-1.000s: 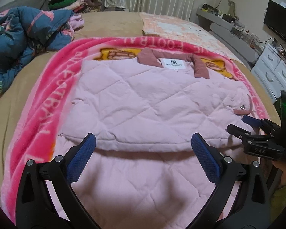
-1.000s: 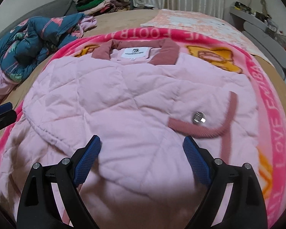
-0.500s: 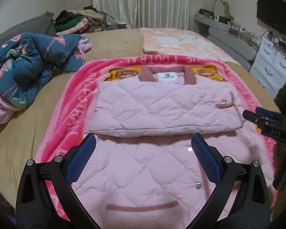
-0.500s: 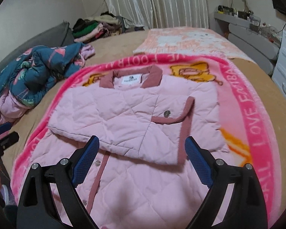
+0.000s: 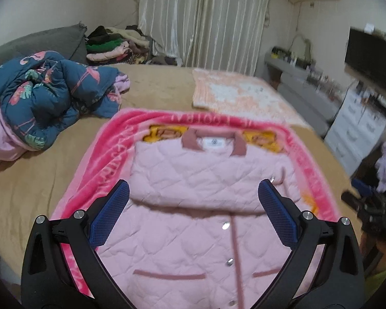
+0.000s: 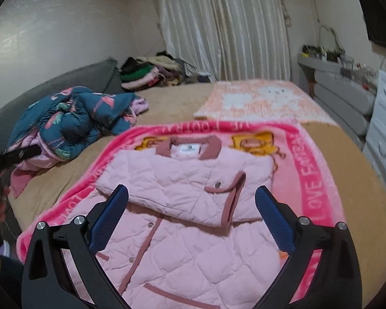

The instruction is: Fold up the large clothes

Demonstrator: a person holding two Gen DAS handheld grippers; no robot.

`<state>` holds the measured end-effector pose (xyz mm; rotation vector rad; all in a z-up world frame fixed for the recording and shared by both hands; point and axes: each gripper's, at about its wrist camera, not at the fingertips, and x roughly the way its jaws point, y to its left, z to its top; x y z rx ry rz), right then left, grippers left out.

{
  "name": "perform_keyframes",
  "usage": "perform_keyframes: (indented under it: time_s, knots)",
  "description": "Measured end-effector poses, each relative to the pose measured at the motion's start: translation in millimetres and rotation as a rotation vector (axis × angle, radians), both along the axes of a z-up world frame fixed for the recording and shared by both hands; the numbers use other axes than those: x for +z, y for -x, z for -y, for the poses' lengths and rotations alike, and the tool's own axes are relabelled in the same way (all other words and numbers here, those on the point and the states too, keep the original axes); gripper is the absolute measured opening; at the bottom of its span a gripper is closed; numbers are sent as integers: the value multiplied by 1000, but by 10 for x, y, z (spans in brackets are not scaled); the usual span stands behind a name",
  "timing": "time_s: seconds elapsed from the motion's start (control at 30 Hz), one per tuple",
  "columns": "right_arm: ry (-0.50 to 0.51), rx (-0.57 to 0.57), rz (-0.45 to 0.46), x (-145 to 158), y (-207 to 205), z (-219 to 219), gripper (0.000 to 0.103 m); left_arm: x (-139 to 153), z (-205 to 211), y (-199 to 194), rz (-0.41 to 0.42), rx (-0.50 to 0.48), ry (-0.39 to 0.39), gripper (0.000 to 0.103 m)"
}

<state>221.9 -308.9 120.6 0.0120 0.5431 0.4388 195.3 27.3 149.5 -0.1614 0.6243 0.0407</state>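
Note:
A pale pink quilted jacket (image 5: 193, 237) with a dusty rose collar lies flat on a bright pink blanket (image 5: 108, 152) on the bed. Both sleeves are folded across its chest, forming a band below the collar. It also shows in the right wrist view (image 6: 182, 247) on the same blanket (image 6: 314, 193). My left gripper (image 5: 194, 213) is open and empty, raised above the jacket's lower half. My right gripper (image 6: 191, 215) is open and empty, also held above the jacket. The right gripper shows dimly at the right edge of the left wrist view (image 5: 365, 200).
A crumpled blue flamingo quilt (image 5: 46, 103) lies on the tan bed at the left. A peach patterned blanket (image 5: 242, 97) lies beyond the pink one. A clothes pile (image 6: 146, 74) sits by the curtain. White drawers (image 6: 383, 134) stand at the right.
Both grippers have pulled back and up from the jacket, leaving the sleeves folded across its chest. More of the jacket's lower front and the room now shows.

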Motion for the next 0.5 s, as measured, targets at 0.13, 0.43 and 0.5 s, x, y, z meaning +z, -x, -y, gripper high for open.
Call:
perform_keyframes:
  time_s: [0.13, 0.43, 0.5]
  knots:
    - [-10, -34, 73, 257, 220, 128, 99, 176, 11, 52, 57, -50, 14, 94]
    - [29, -104, 155, 511, 531, 180, 99, 193, -2, 239, 108, -137, 28, 94]
    - [31, -116, 165, 515, 613, 173, 99, 127, -10, 275, 103, -156, 24, 94]
